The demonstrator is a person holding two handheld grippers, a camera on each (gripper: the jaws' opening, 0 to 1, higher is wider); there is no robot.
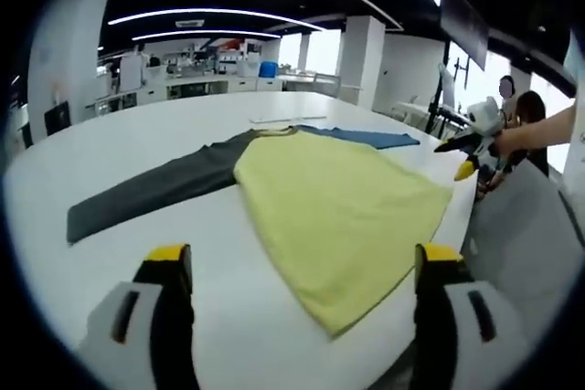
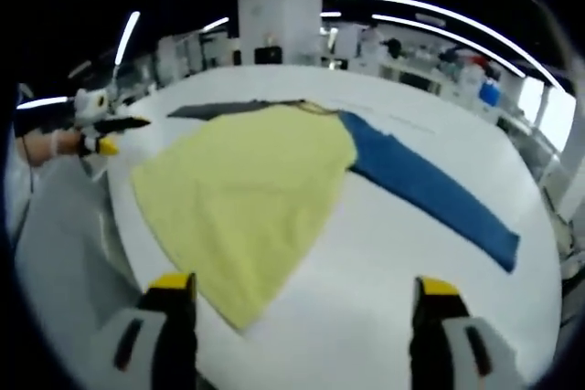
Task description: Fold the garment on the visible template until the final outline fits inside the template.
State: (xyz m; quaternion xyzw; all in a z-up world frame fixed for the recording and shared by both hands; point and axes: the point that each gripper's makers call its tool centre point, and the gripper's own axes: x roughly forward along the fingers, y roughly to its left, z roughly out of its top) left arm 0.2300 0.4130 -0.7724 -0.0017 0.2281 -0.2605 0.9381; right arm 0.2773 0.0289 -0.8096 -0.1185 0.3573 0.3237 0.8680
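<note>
White table (image 1: 137, 143); both claws wide open, clear of garment (image 1: 338, 207).

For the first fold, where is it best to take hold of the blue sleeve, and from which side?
Probably at the free cuff end of the blue sleeve, with the right tool. The sleeve lies flat and straight on the white table, running out from the yellow body. Its far end has bare table around it, so one jaw could slide under the edge from outside and fold inward.

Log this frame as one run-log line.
stage: pre-fold | yellow-bodied shirt with one grey and one blue sleeve: flat, sleeves spread, on white table | left gripper: open, empty | right gripper: open, empty
</note>
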